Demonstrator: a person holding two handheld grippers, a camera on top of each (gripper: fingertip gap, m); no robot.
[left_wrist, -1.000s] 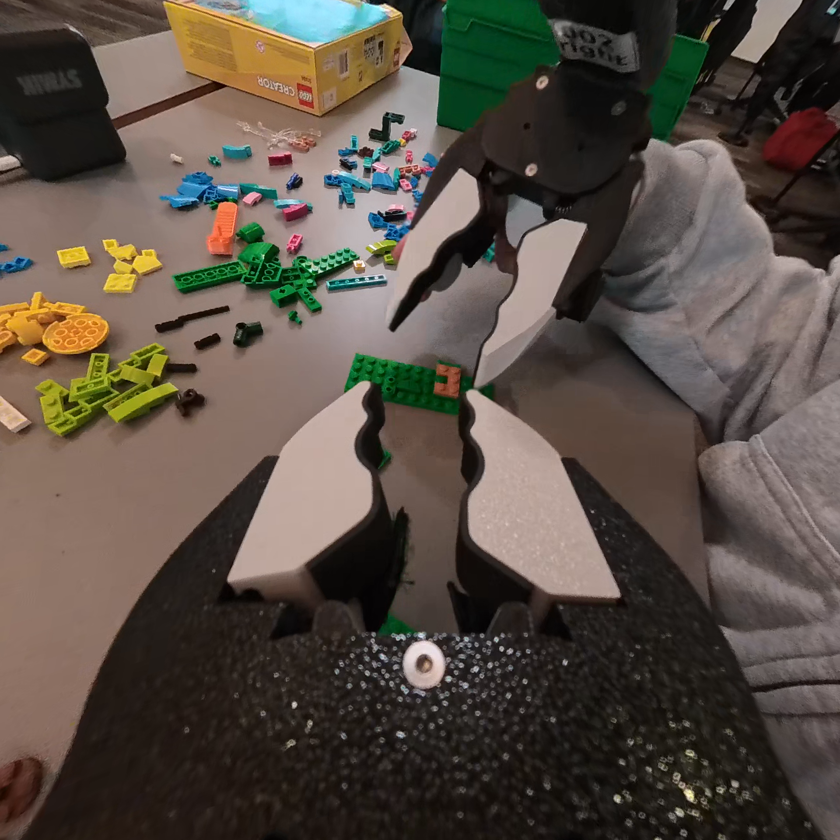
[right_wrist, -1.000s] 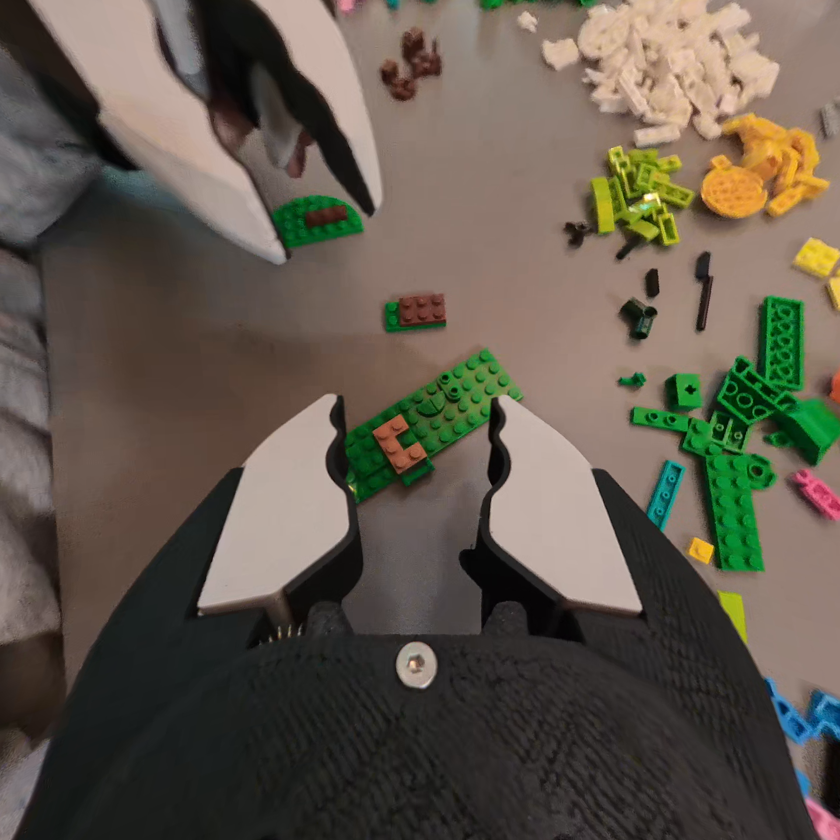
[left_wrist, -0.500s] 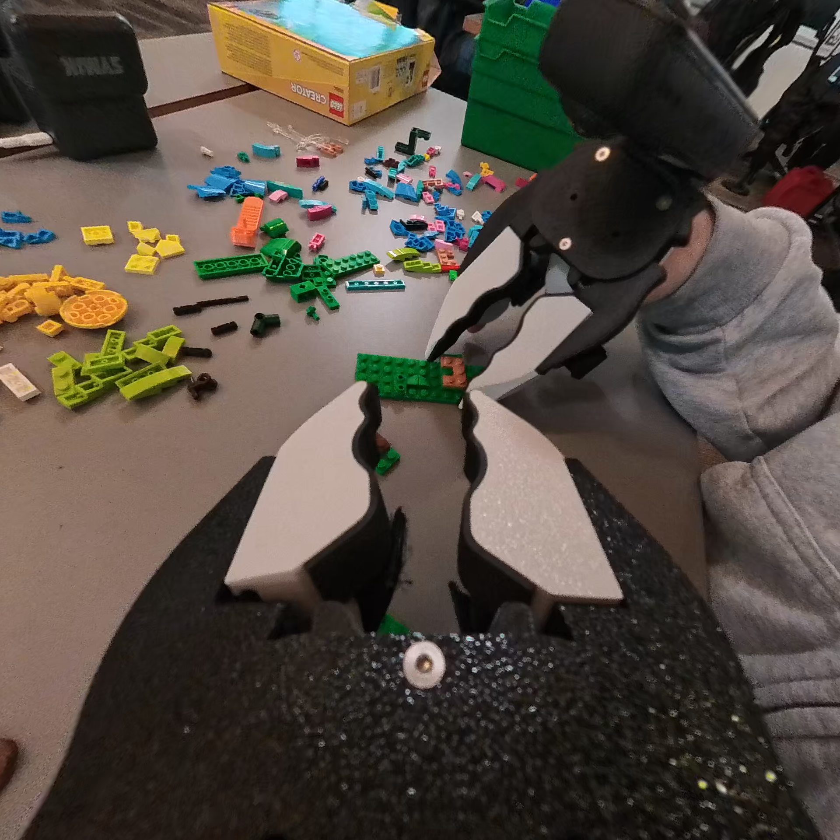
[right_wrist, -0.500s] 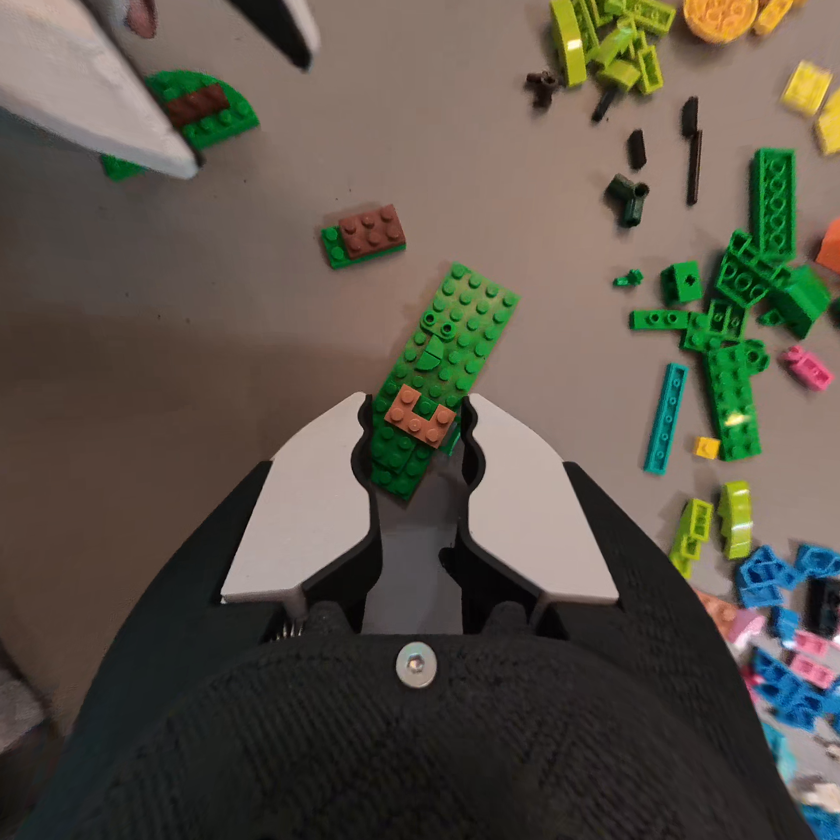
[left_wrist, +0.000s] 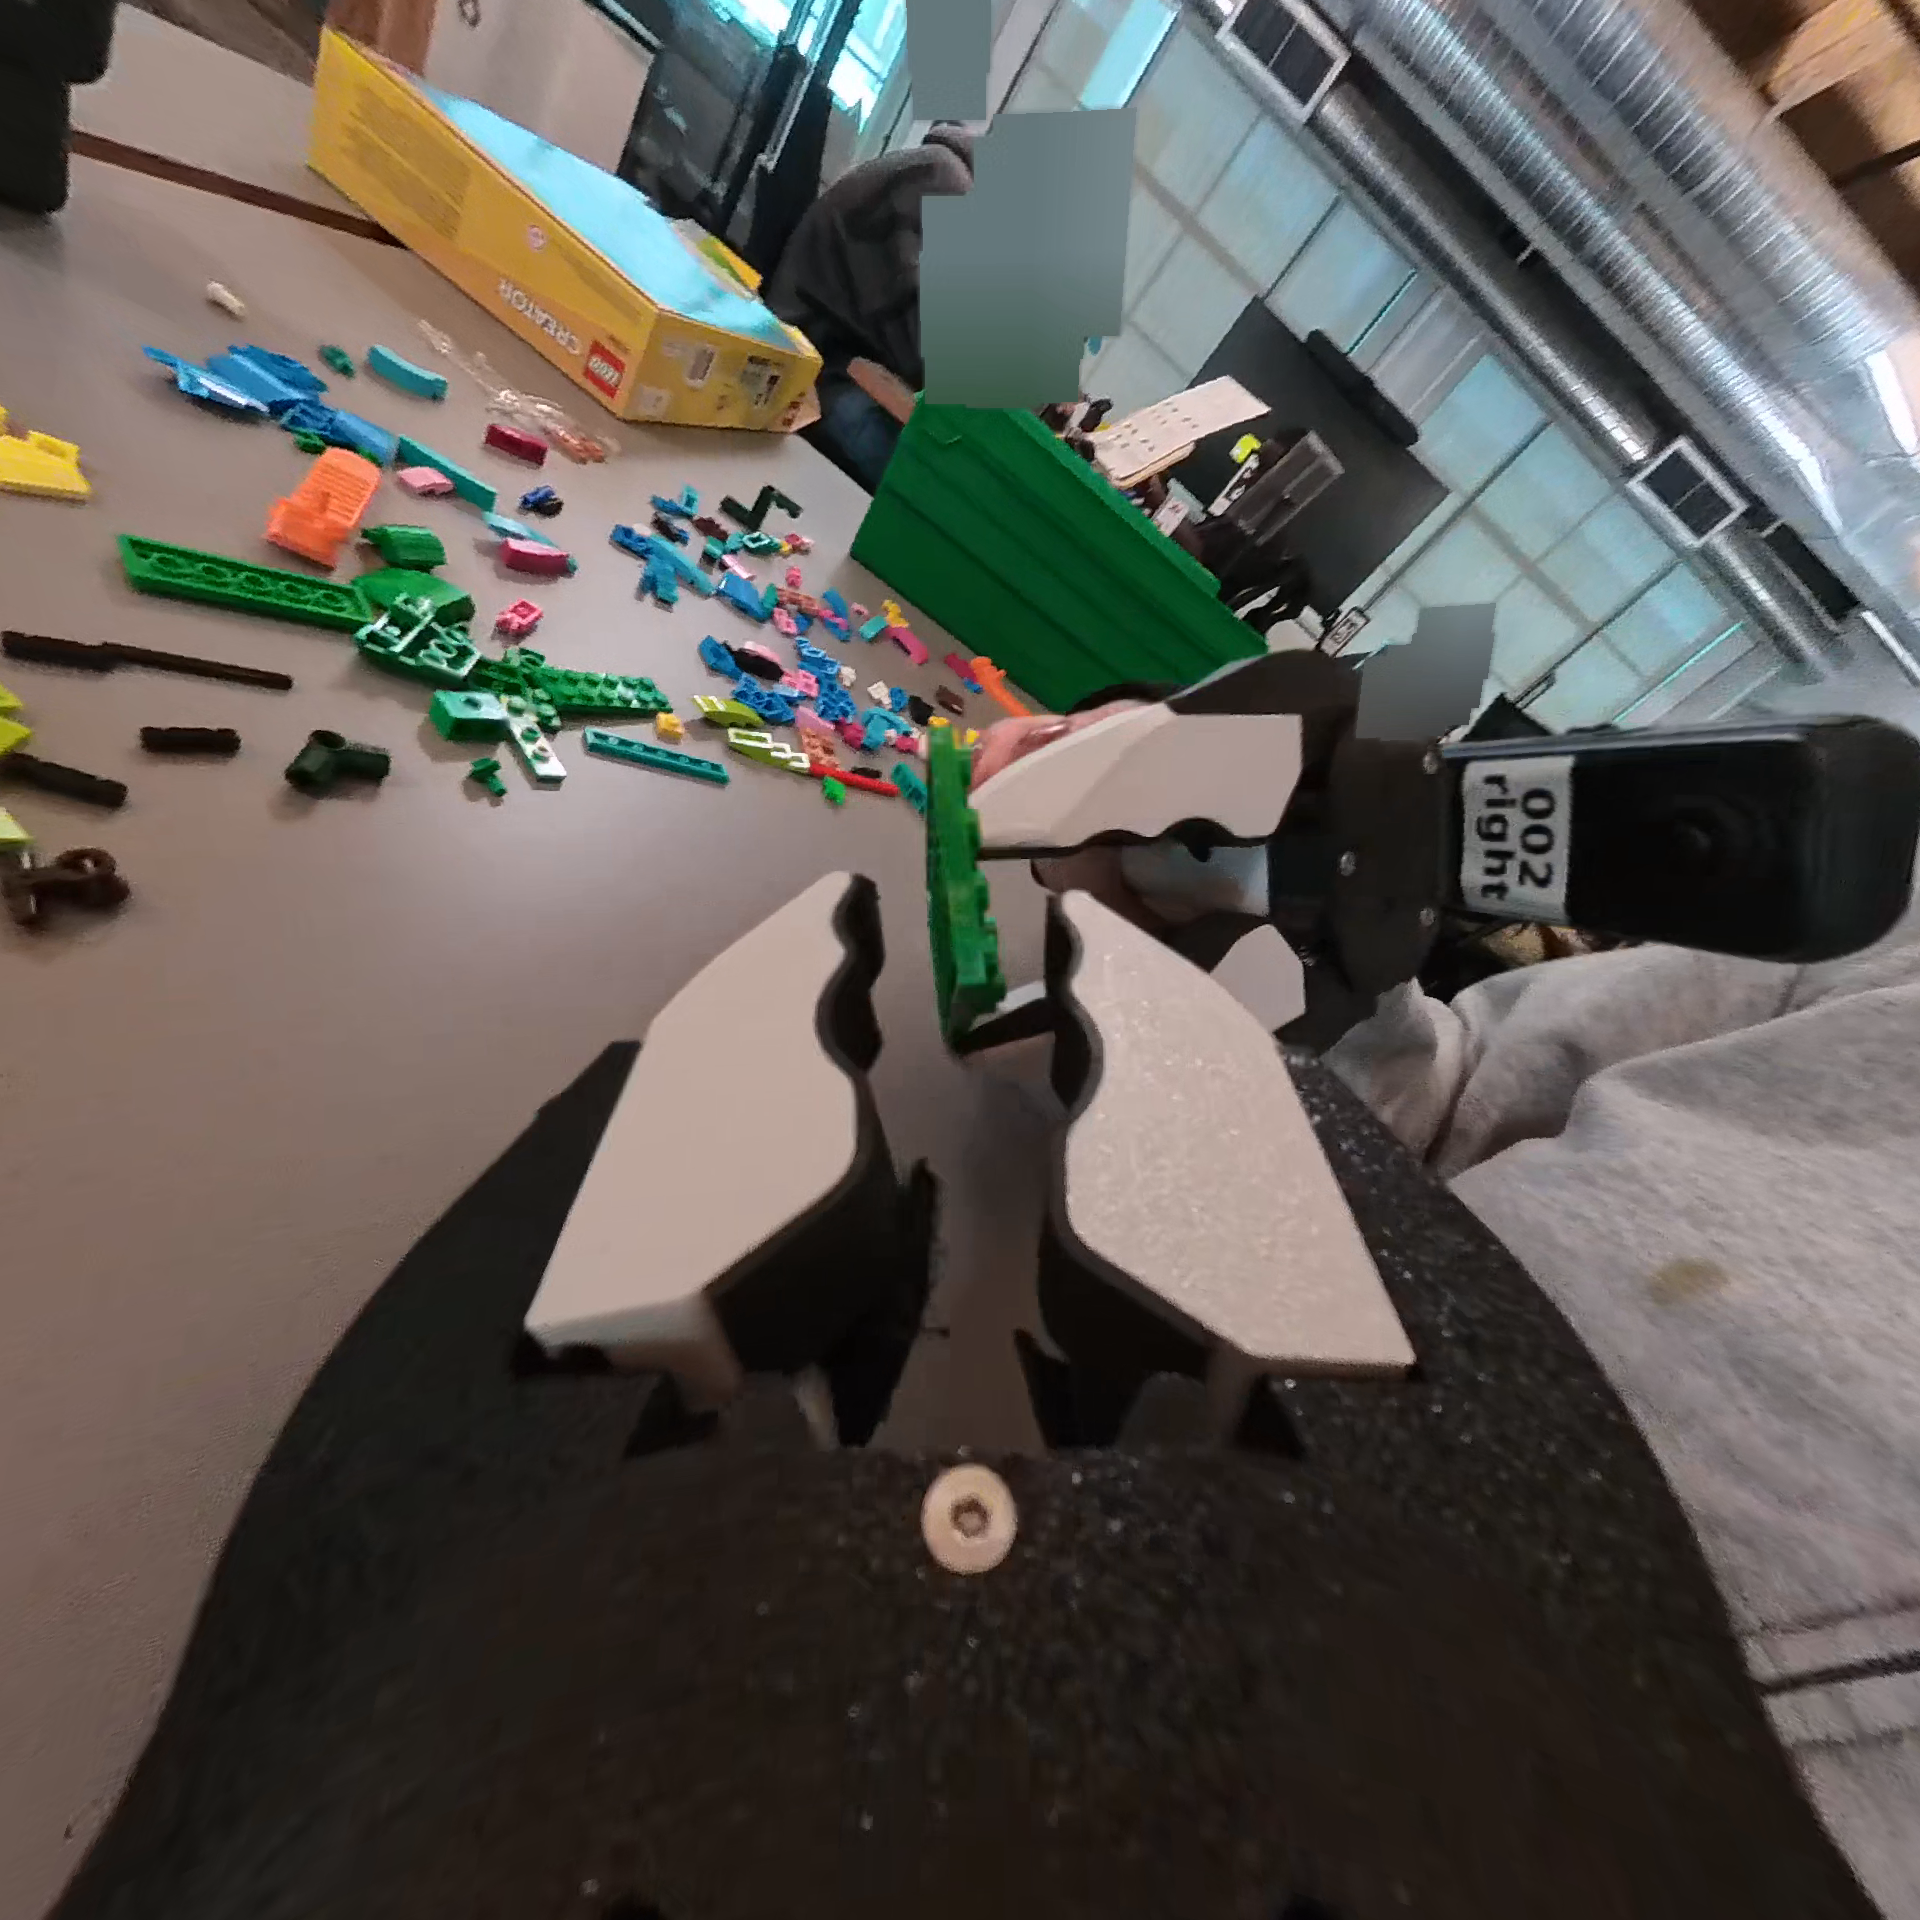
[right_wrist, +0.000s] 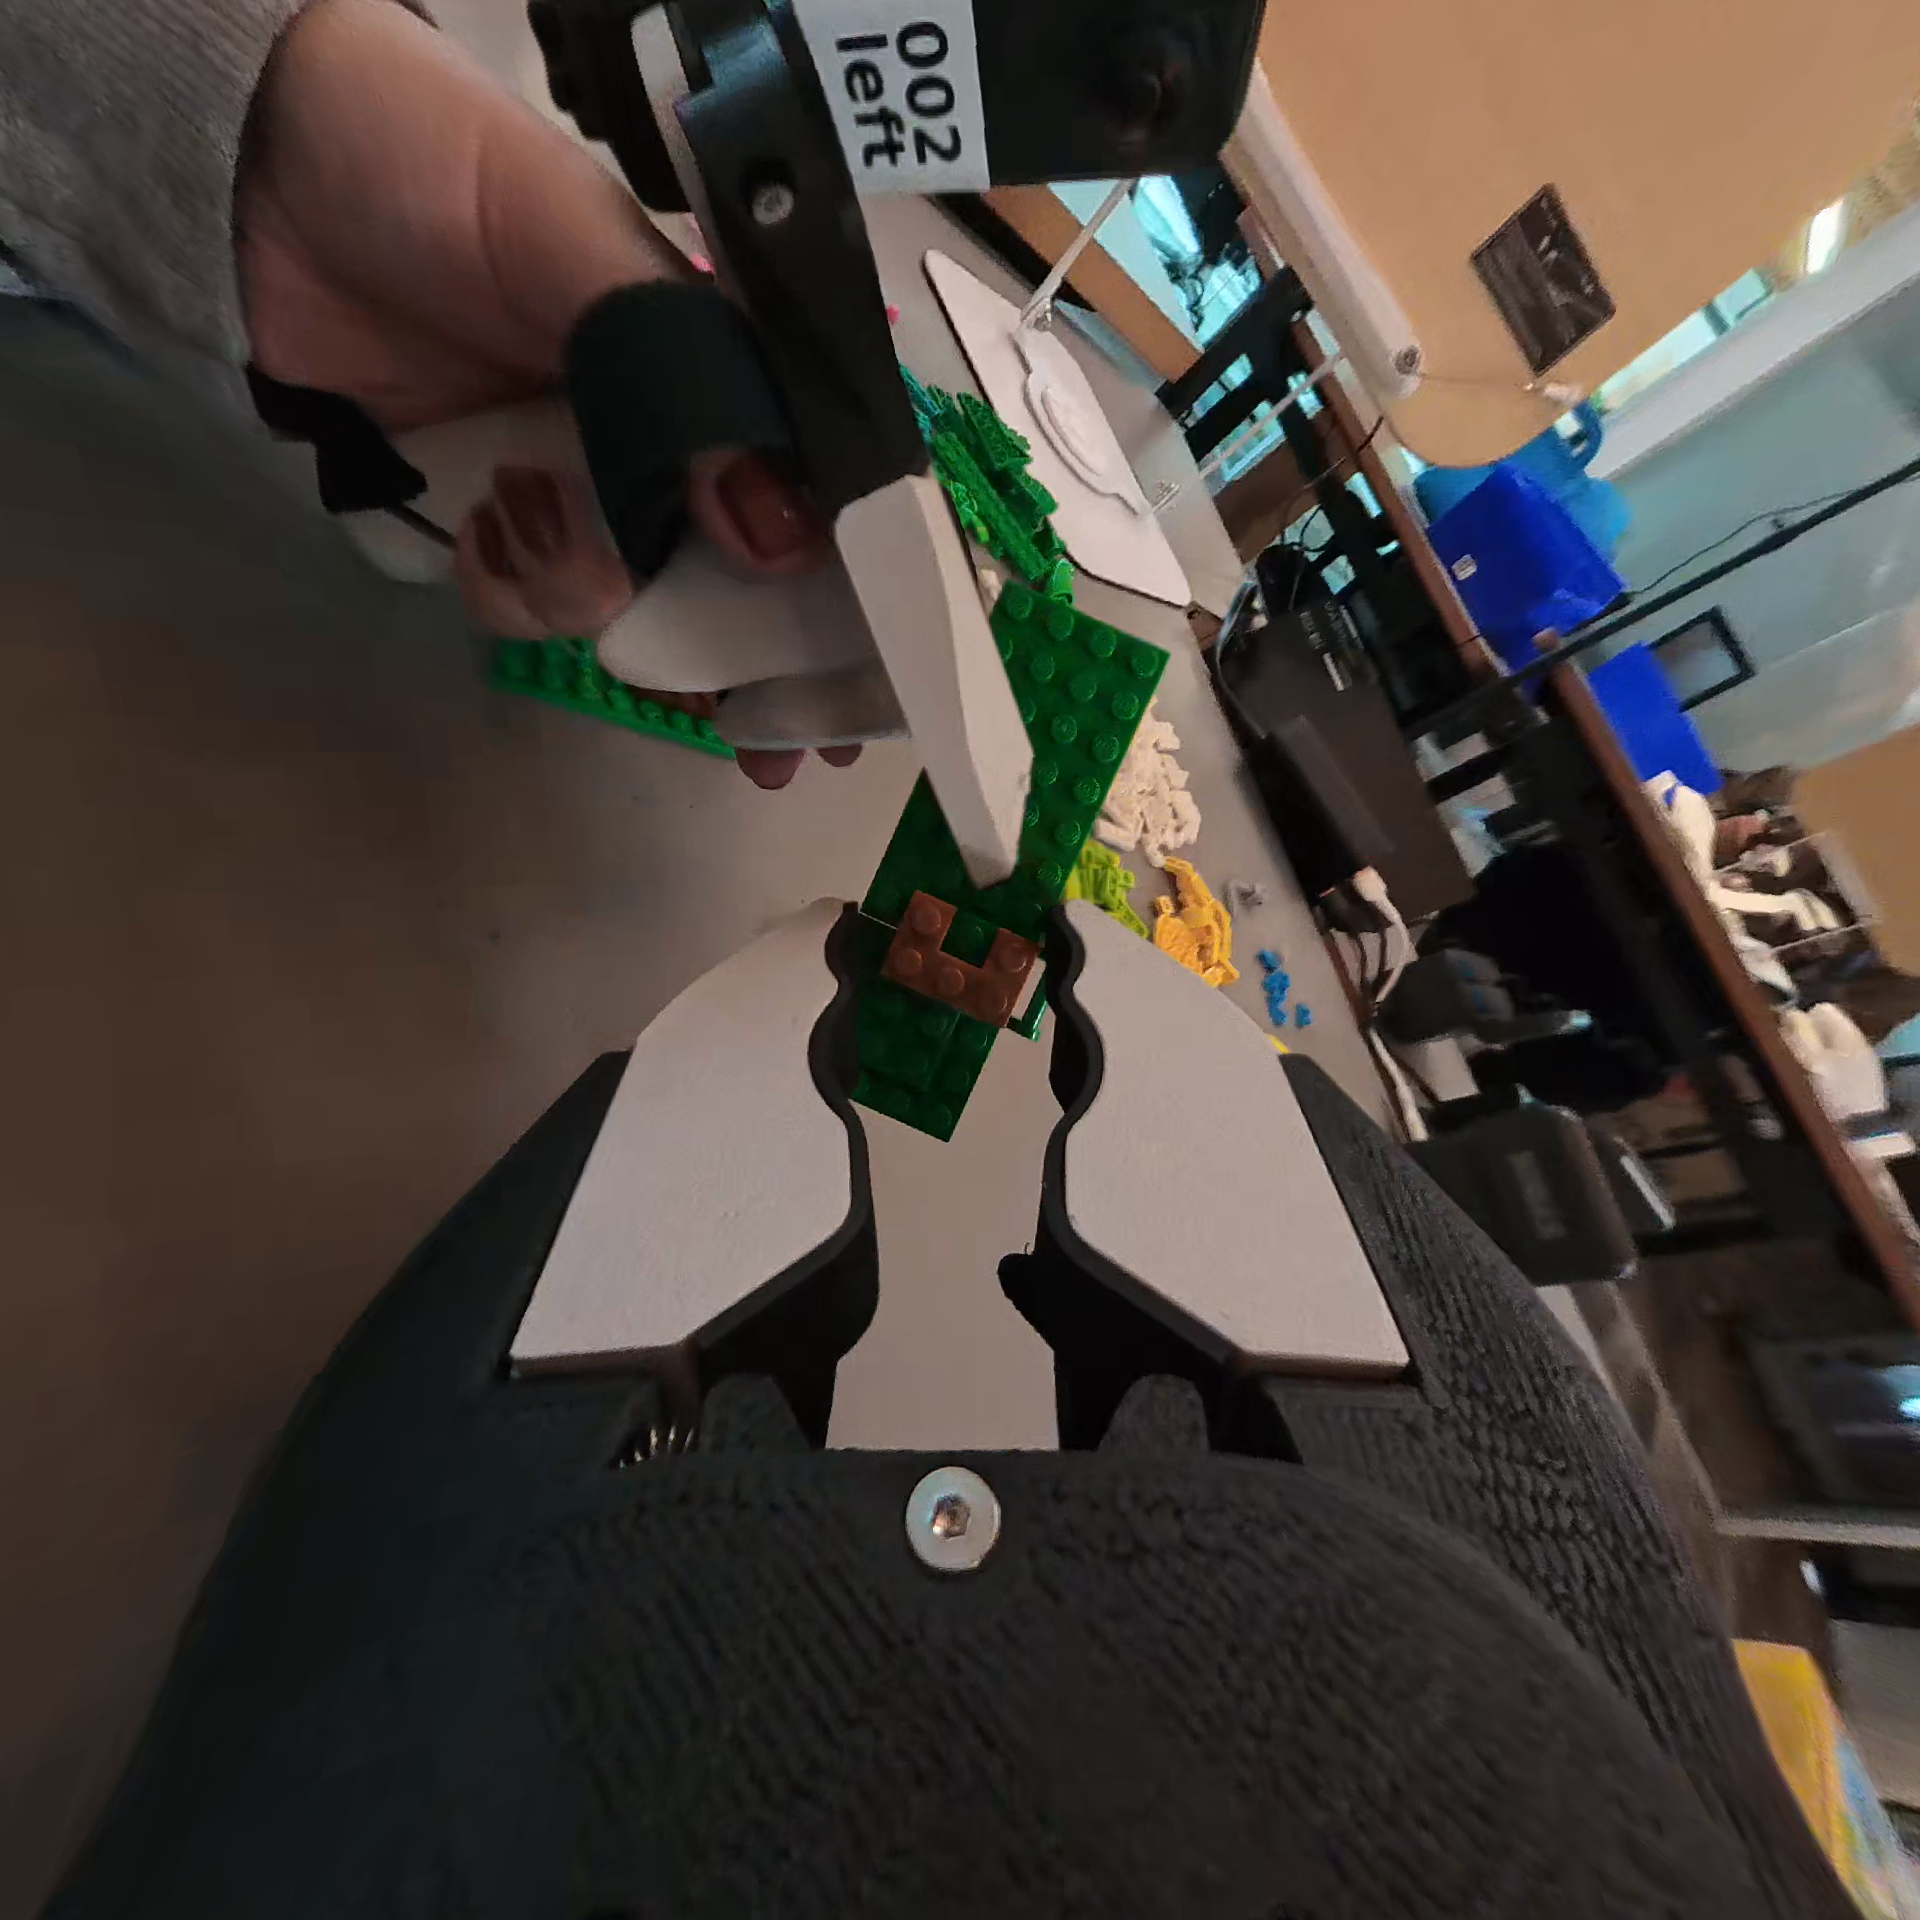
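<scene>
- The right gripper (right_wrist: 951, 935) is clamped on a green brick plate (right_wrist: 1081, 707) bearing a brown piece (right_wrist: 961, 961), lifted off the grey table (left_wrist: 312, 1039).
- The left gripper (left_wrist: 961, 935) is narrowly parted; the plate stands edge-on between its pads, untouched.
- Loose coloured bricks (left_wrist: 769, 675) are scattered behind.

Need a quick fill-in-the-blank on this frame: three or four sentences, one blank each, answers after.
1. The right hand-held gripper is shut on a ____ brick plate.
2. The small L-shaped piece stuck on that plate is ____.
3. In the left wrist view the plate is seen ____-on, raised off the table.
4. The box at the back of the table is mostly ____.

Answers: green; brown; edge; yellow
</scene>
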